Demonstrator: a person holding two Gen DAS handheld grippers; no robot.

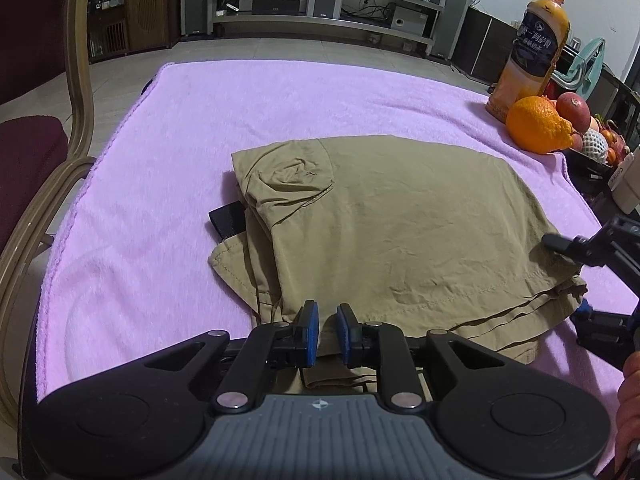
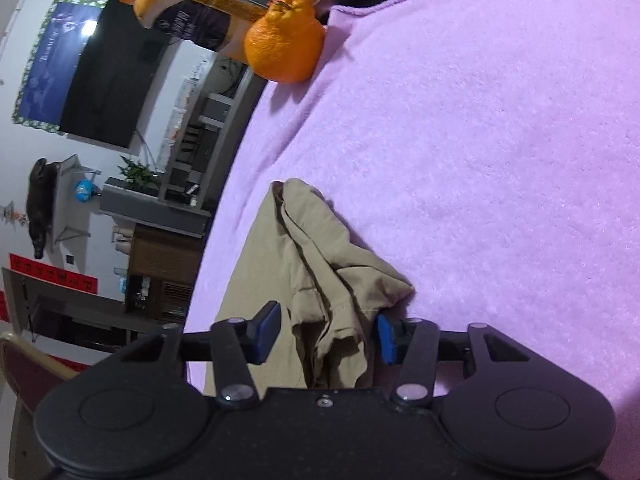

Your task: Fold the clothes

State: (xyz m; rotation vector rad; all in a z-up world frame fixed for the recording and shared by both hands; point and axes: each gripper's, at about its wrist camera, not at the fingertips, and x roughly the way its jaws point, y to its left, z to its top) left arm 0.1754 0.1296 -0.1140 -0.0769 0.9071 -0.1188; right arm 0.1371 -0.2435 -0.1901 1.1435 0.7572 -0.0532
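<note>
While both grippers' bases hide the hem, khaki shorts [image 1: 384, 220] between narrowed left gripper [image 1: 328, 330], wide right gripper [image 2: 328, 336].

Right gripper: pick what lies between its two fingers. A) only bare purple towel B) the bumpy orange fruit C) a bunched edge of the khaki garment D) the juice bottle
C: in the right wrist view the right gripper stands open with a bunched edge of the khaki garment between its blue pads.

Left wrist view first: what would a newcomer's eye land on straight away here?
The folded khaki garment in the middle of the pink towel draws the eye first. Next comes the big orange at the towel's far right corner, with a juice bottle behind it. The left gripper sits at the garment's near edge.
</note>
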